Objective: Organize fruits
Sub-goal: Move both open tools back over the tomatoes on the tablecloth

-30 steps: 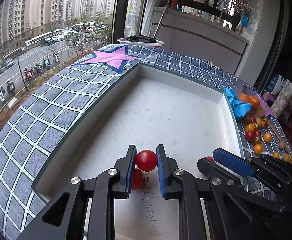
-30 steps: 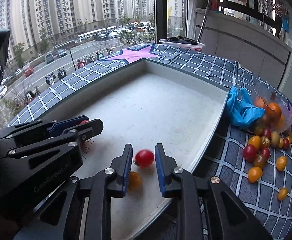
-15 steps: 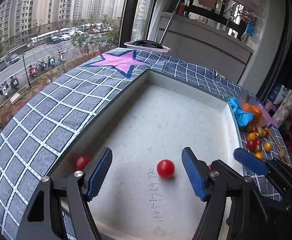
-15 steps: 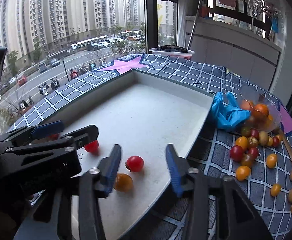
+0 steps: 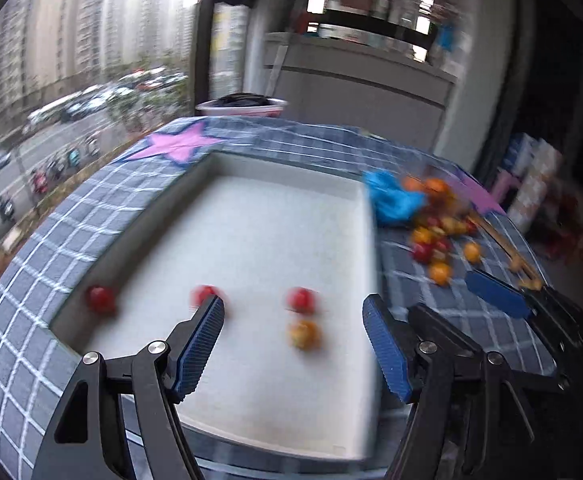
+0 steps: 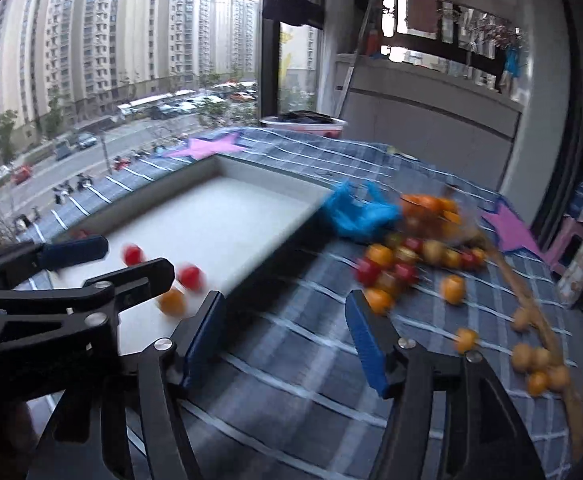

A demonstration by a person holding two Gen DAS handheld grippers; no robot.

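Observation:
A white tray (image 5: 251,216) lies on a blue checked cloth. In it are three red tomatoes (image 5: 100,299) (image 5: 205,294) (image 5: 300,299) and one orange tomato (image 5: 304,334). My left gripper (image 5: 293,344) is open and empty above the tray's near end. My right gripper (image 6: 285,336) is open and empty, over the cloth just right of the tray (image 6: 227,216). A pile of loose red and orange tomatoes (image 6: 395,268) lies on the cloth to the right. The frames are motion-blurred.
A blue glove (image 6: 357,216) lies beside a clear bag of fruit (image 6: 431,208) by the tray's right rim. A wooden stick (image 6: 531,308) and pale fruits (image 6: 531,356) lie at the far right. A bowl (image 6: 303,124) stands at the back. A window is at left.
Both grippers opened and let go of red tomatoes in the tray, then pulled back. The right gripper swung right, off the tray and over the cloth.

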